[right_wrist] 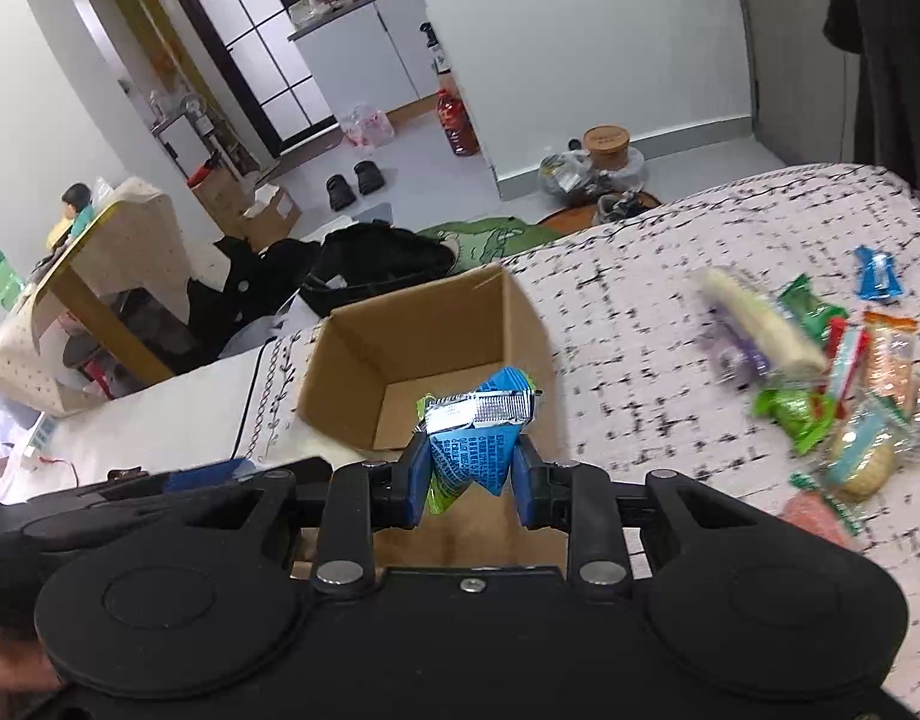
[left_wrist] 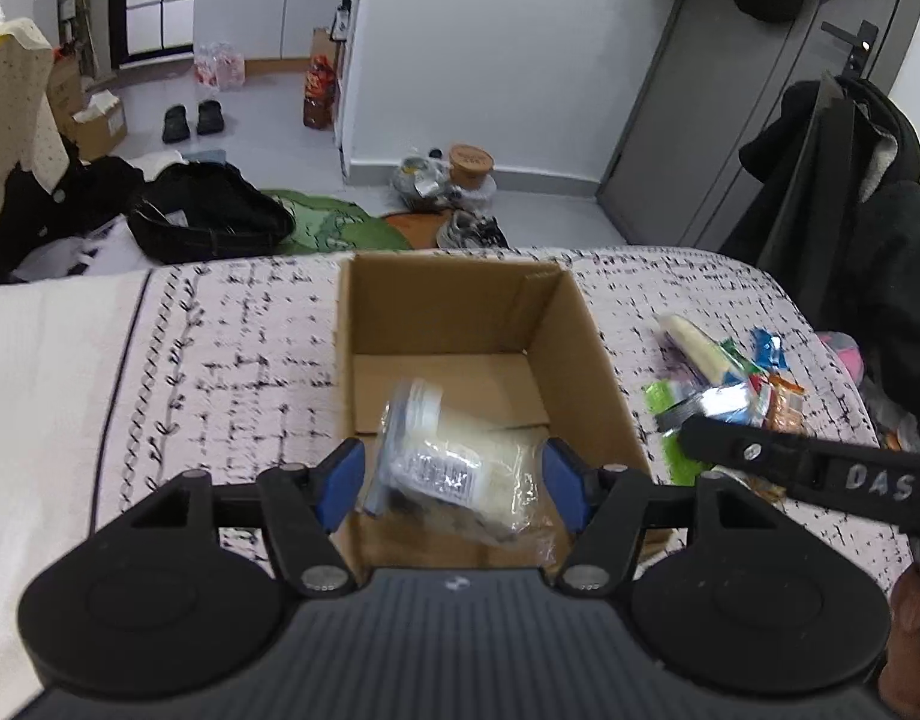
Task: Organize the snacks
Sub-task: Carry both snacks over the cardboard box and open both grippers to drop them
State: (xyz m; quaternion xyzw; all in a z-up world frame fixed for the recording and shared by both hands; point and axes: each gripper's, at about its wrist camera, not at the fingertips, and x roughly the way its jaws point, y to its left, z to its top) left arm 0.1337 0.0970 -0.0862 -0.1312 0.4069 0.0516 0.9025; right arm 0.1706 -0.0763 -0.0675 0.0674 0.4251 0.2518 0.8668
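Note:
An open cardboard box [left_wrist: 580, 324] [right_wrist: 364, 354] stands on the patterned bed cover. My left gripper [left_wrist: 454, 480] hangs over the box with its jaws wide apart; a clear packet of pale snacks [left_wrist: 460, 462] is blurred between and below them, inside the box, not gripped. My right gripper [right_wrist: 472, 474] is shut on a blue and green snack packet [right_wrist: 478, 426], held near the box's right wall. Its black finger shows in the left wrist view [left_wrist: 760, 450]. A pile of loose snack packets [left_wrist: 730, 384] [right_wrist: 832, 396] lies on the bed right of the box.
The bed edge runs behind the box. On the floor beyond lie a black bag [left_wrist: 208, 216], a green mat [left_wrist: 340, 228] and shoes [left_wrist: 193, 117]. A dark coat [left_wrist: 850, 198] hangs at the right. A covered table [right_wrist: 100, 276] stands at the left.

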